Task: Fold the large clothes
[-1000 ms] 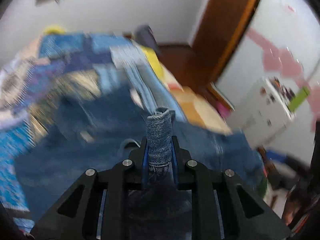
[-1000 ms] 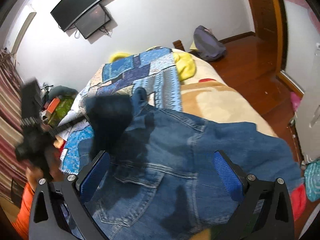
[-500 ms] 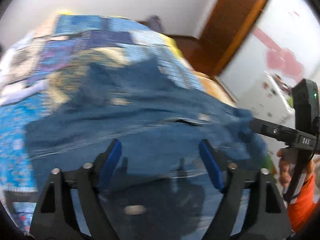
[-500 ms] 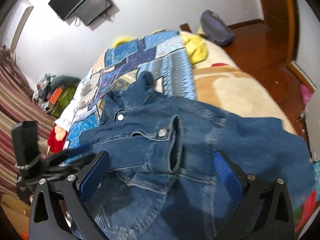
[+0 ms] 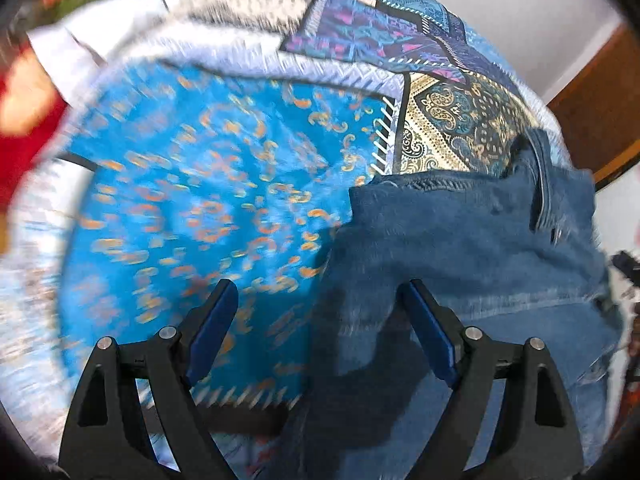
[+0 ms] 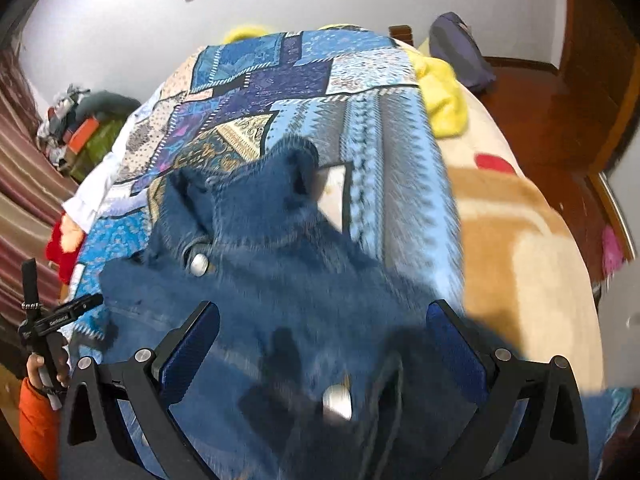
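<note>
Your left gripper (image 5: pixel 316 328) has its jaws apart, nothing between the blue pads; it hangs over the near left edge of the denim jacket (image 5: pixel 460 248), with the left pad above the turquoise patch of the patchwork quilt (image 5: pixel 192 184) and the right pad above denim.

Your right gripper (image 6: pixel 322 344) also has its jaws spread wide and grips nothing. Below it lies the jacket (image 6: pixel 280 264), flat on the bed (image 6: pixel 528 240), collar end pointing toward the far wall. Two metal buttons show: one near the collar (image 6: pixel 199 264), one close to the jaws (image 6: pixel 337 402). Both views are motion-blurred, so you can't read the fold lines with any confidence.

The jacket rests mostly on the quilt; its right side reaches the tan blanket (image 6: pixel 500 216). A yellow cloth (image 6: pixel 442 96) sits at the far right of the bed, and a grey backpack (image 6: pixel 460 52) is on the wooden floor beyond.

In the right wrist view your left hand (image 6: pixel 46 364) appears at the lower left, orange sleeve, holding the other gripper's handle. White lettering on that handle is too small to read.
</note>
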### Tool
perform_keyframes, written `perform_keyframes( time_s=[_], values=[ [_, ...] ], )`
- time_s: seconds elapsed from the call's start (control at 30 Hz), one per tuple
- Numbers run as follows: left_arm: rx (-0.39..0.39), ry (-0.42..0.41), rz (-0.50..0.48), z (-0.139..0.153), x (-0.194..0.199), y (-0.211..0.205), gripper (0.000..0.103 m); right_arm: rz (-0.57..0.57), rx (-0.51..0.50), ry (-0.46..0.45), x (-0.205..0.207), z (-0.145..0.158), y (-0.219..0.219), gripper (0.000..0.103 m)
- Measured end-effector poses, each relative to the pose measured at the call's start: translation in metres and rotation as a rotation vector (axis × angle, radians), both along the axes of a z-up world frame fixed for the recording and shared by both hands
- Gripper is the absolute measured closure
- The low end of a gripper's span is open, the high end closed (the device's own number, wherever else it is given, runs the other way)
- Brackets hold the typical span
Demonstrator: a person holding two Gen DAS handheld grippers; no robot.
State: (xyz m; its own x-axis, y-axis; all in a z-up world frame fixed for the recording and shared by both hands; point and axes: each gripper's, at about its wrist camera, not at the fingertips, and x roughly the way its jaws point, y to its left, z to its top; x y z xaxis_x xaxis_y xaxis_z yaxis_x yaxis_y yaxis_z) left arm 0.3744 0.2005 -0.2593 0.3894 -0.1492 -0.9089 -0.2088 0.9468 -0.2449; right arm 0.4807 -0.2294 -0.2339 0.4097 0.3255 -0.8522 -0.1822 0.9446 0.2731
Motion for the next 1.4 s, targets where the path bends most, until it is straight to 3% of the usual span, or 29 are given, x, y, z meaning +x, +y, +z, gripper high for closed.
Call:
perform_keyframes(
  time_s=[0.07, 0.13, 0.17, 0.2, 0.23, 0.3, 0.37, 0.4, 0.53, 0.67, 0.77, 0.83, 1.0, 1.13, 1.23, 1.27, 1.33, 1.37, 1.4],
  values=[
    [-0.072, 0.001, -0.014, -0.013, 0.012, 0.002, 0.018, 0.008, -0.024, 0.013, 0.025, -0.010, 0.012, 0.000],
    [-0.140, -0.006, -0.048, -0.025, 0.027, -0.003, 0.028, 0.031, -0.029, 0.034, 0.042, -0.022, 0.023, 0.003],
    [-0.166, -0.012, -0.060, -0.026, 0.029, -0.008, 0.051, 0.048, -0.037, 0.045, 0.053, -0.029, 0.029, 0.007],
    [-0.192, -0.010, -0.074, -0.030, 0.035, -0.013, 0.063, 0.053, -0.050, 0.037, 0.059, -0.033, 0.033, 0.012],
    [-0.178, -0.010, -0.073, -0.031, 0.038, -0.017, 0.066, 0.056, -0.064, 0.016, 0.064, -0.035, 0.037, 0.016],
    [-0.146, -0.038, -0.085, -0.028, 0.040, -0.025, 0.077, 0.072, -0.077, -0.013, 0.072, -0.035, 0.047, 0.055],
    [-0.106, -0.094, -0.087, -0.016, 0.034, -0.028, 0.080, 0.071, -0.070, -0.006, 0.080, -0.036, 0.056, 0.066],
    [-0.100, -0.113, -0.085, -0.010, 0.031, -0.028, 0.081, 0.072, -0.074, -0.018, 0.082, -0.035, 0.061, 0.077],
    [-0.037, -0.184, -0.044, 0.023, 0.010, -0.010, 0.085, 0.115, -0.082, -0.029, 0.096, -0.030, 0.088, 0.079],
    [0.043, -0.191, -0.010, 0.040, -0.006, 0.016, 0.086, 0.184, -0.099, -0.069, 0.107, -0.023, 0.131, 0.080],
    [0.085, -0.173, 0.012, 0.042, -0.022, 0.034, 0.087, 0.221, -0.061, -0.087, 0.116, -0.017, 0.159, 0.091],
    [0.108, -0.171, 0.032, 0.044, -0.023, 0.040, 0.088, 0.235, -0.040, -0.091, 0.122, -0.012, 0.178, 0.091],
    [0.117, -0.128, 0.065, 0.035, -0.027, 0.059, 0.088, 0.287, -0.113, -0.117, 0.127, -0.010, 0.212, 0.090],
    [0.162, -0.059, 0.031, 0.014, -0.015, 0.049, 0.087, 0.303, -0.223, -0.137, 0.119, -0.010, 0.201, 0.090],
    [0.207, -0.014, 0.028, 0.001, -0.009, 0.039, 0.084, 0.319, -0.257, -0.077, 0.114, -0.015, 0.176, 0.088],
    [0.225, -0.005, 0.017, -0.001, -0.008, 0.035, 0.080, 0.314, -0.257, -0.058, 0.111, -0.016, 0.166, 0.080],
    [0.251, 0.004, 0.005, 0.003, -0.008, 0.030, 0.067, 0.275, -0.310, -0.070, 0.105, -0.016, 0.151, 0.043],
    [0.261, 0.000, 0.000, 0.008, -0.010, 0.027, 0.059, 0.243, -0.359, -0.110, 0.100, -0.013, 0.143, 0.016],
    [0.269, -0.009, -0.005, 0.015, -0.013, 0.024, 0.052, 0.228, -0.378, -0.149, 0.096, -0.009, 0.138, 0.010]
  ],
)
